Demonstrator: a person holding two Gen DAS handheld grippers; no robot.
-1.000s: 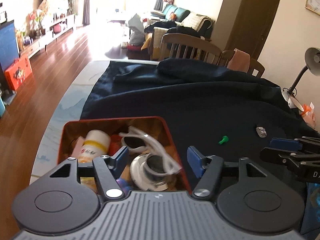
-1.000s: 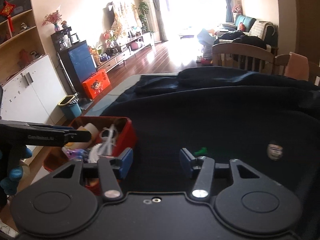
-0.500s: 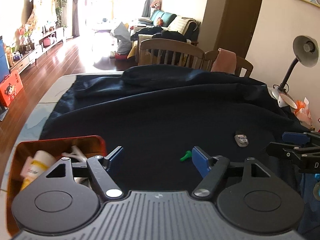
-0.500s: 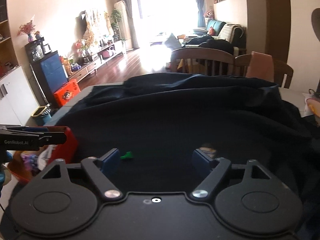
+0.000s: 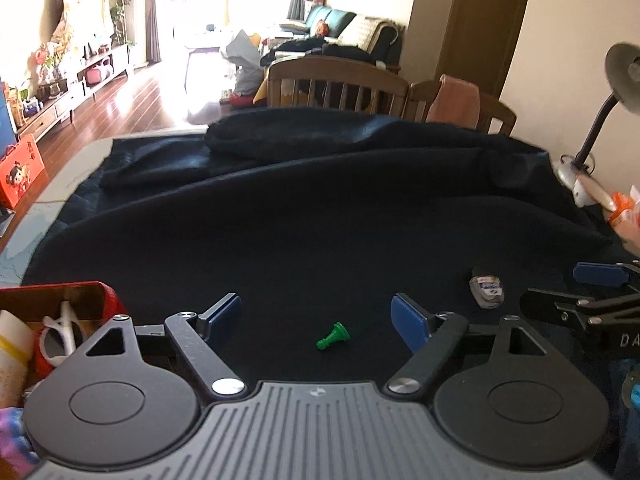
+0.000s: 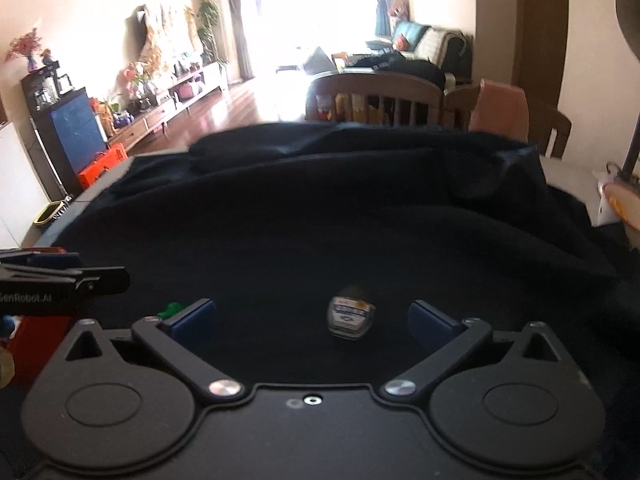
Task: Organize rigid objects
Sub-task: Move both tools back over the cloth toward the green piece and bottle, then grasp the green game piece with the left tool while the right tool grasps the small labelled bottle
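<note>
A small green pawn-shaped piece (image 5: 333,335) lies on the dark cloth (image 5: 320,216), framed by the blue pads of my left gripper (image 5: 318,318), whose jaws are opening and touch nothing. A small clear bottle with a blue label (image 6: 351,316) lies on its side between the pads of my right gripper (image 6: 312,318), whose jaws are also opening and stand apart from it. The same bottle (image 5: 487,293) shows in the left wrist view, right of the pawn. The red box (image 5: 60,292) with a white container and white glasses sits at the left.
The dark cloth covers most of the table and bunches into a ridge (image 5: 320,132) at the far side. Wooden chairs (image 5: 340,84) stand behind it. A desk lamp (image 5: 600,120) and orange-white packets (image 5: 624,212) sit at the right edge.
Both grippers have swung right, away from the red box, and lowered toward the cloth. Their jaws have widened. The pawn and the bottle now sit between the pads.
</note>
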